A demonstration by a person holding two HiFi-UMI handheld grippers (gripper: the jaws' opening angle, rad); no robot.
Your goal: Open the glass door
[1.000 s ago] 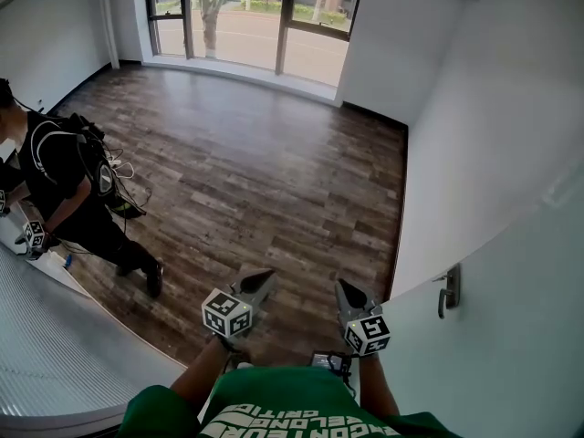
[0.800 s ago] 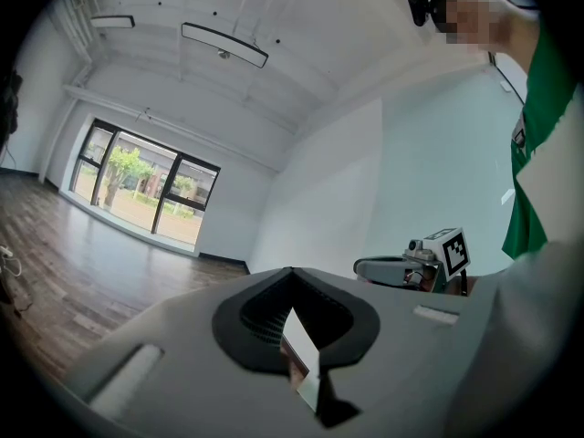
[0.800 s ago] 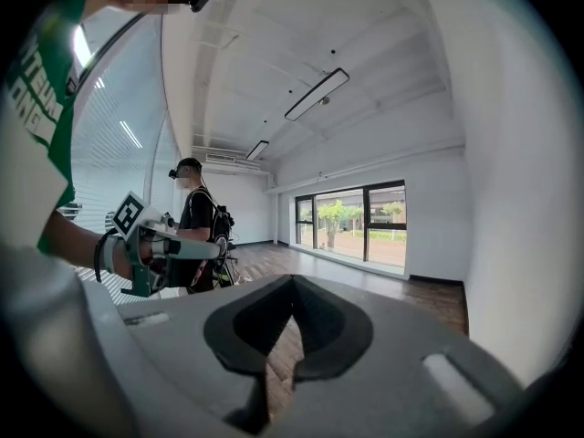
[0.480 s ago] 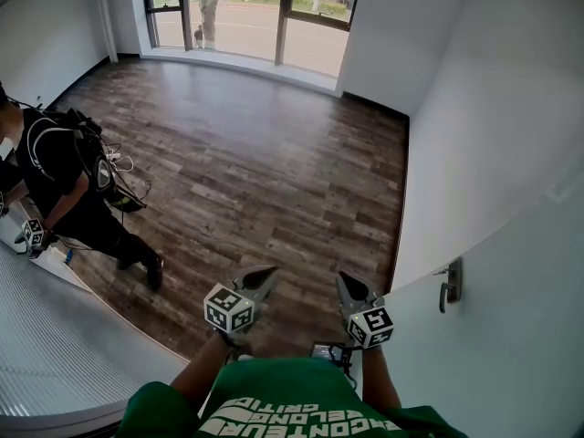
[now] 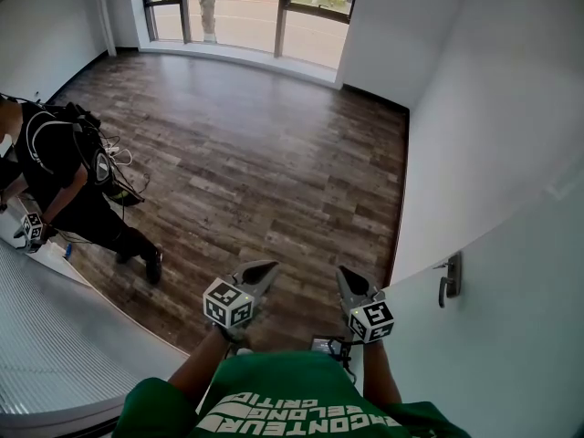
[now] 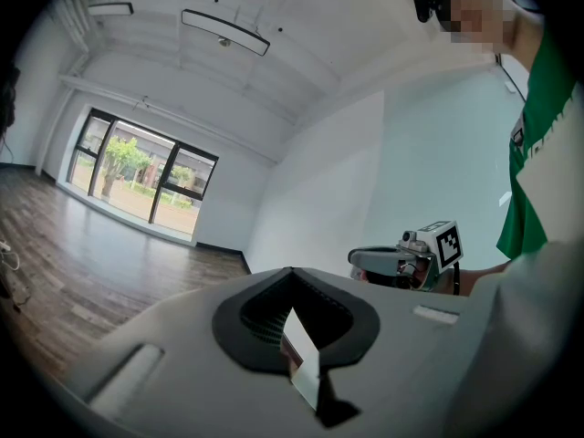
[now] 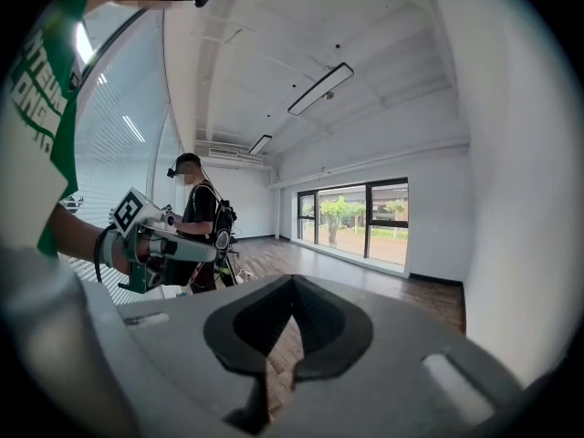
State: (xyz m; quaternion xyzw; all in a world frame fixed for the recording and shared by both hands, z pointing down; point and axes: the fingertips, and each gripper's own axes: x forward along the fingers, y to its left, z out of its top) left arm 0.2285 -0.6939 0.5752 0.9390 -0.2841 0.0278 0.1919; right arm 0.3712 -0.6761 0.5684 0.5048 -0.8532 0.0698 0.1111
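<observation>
Metal handle (image 5: pixel 447 279) is sitting at the door's (image 5: pixel 511 354) left edge, near the right gripper (image 5: pixel 345 279); it and the left gripper (image 5: pixel 265 270) are both hanging closed and empty, so pushing the lever with shut jaws is likely risking a slip-off.

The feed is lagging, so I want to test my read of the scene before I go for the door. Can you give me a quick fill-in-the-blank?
1. The door handle is nearest the ___ gripper.
2. The left gripper and the right gripper have their jaws together and hold ___.
3. The person in black stands at the head view's ___ edge.
Missing words: right; nothing; left.
</observation>
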